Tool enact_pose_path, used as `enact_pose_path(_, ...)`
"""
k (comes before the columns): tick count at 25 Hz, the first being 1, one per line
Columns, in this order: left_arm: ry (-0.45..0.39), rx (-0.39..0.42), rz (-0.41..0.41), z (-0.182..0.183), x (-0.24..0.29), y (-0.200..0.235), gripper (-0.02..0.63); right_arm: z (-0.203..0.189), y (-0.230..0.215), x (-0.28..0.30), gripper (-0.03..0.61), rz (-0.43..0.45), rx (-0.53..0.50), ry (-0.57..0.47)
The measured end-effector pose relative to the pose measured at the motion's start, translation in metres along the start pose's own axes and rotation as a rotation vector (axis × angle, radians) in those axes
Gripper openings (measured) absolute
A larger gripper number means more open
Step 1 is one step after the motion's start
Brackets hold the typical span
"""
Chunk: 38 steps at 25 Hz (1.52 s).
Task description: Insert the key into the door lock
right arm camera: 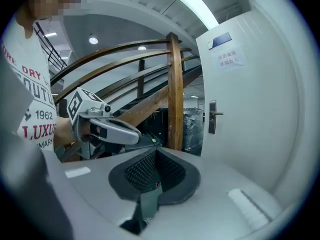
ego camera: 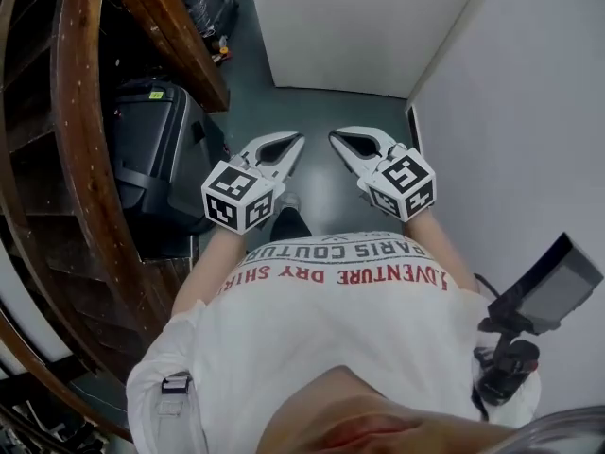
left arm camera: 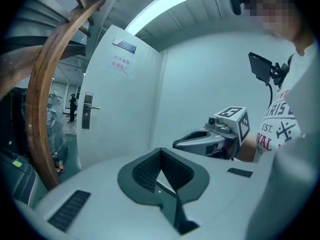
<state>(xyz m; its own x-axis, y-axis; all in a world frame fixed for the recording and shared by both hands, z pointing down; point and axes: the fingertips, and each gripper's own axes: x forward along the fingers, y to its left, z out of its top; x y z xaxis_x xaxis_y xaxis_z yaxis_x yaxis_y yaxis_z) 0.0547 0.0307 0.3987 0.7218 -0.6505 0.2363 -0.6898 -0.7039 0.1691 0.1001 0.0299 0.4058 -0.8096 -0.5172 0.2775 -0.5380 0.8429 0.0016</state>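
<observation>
A white door (ego camera: 359, 26) stands ahead at the end of a narrow passage. Its metal handle and lock plate (left arm camera: 87, 111) show on the door's left edge in the left gripper view, and the same lock plate (right arm camera: 212, 117) shows in the right gripper view. My left gripper (ego camera: 295, 141) and right gripper (ego camera: 336, 138) are held side by side in front of the person's chest, pointing toward the door and well short of it. Both pairs of jaws are closed tip to tip. No key shows between the pads of the left gripper (left arm camera: 161, 152) or the right gripper (right arm camera: 156, 152).
A curved wooden stair rail (ego camera: 80, 149) and a black case (ego camera: 156, 154) line the left side. A white wall (ego camera: 529, 112) closes the right. A paper sign (left arm camera: 121, 63) is on the door. A dark device on a mount (ego camera: 544, 291) hangs by the person's right side.
</observation>
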Motion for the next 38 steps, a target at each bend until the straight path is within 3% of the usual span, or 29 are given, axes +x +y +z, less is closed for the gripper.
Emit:
enact_pose_path(5, -0.002, 0.028, -0.001, -0.002, -0.033, -0.063, 0.002, 0.004, 0.041, -0.053, 0.002, 0.011, 0.014, -0.035)
enact_pose_path(13, -0.02, 0.04, -0.009, -0.012, -0.073, -0.093, 0.002, 0.003, 0.096, -0.073, 0.002, 0.024, -0.013, -0.045)
enact_pose_path(27, -0.014, 0.006, 0.022, -0.001, -0.089, -0.078, 0.002, 0.019, 0.106, -0.066, 0.002, 0.041, -0.01, -0.047)
enact_pose_path(38, -0.008, 0.015, -0.005, 0.008, -0.087, -0.079, 0.002, 0.027, 0.102, -0.063, 0.002, 0.011, -0.013, -0.047)
